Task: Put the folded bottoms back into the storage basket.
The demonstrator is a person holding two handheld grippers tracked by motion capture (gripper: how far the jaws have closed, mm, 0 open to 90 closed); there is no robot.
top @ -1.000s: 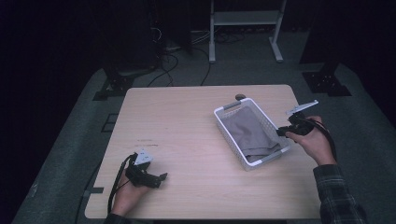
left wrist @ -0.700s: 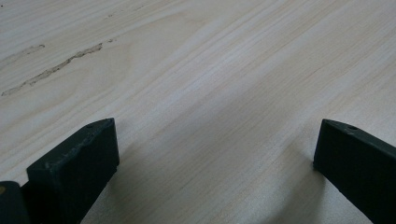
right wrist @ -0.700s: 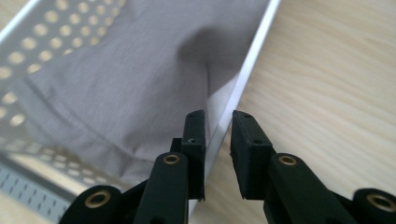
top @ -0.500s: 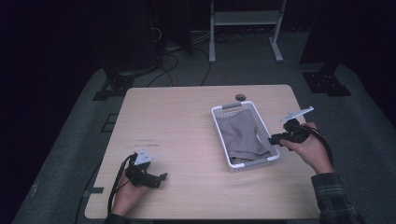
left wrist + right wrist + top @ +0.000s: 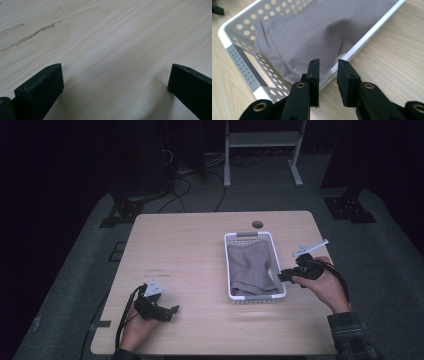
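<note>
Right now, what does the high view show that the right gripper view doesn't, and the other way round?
High view: the whole table, the left gripper near its front edge, and a metal stand on the floor behind.

Right gripper view: round holes in the wall of the white basket, its grey handle, and the right gripper close up. Its jaws have just been opening and sit astride the rim without pressing it.

Shared: the basket, the grey cloth inside it, and pale wood.
</note>
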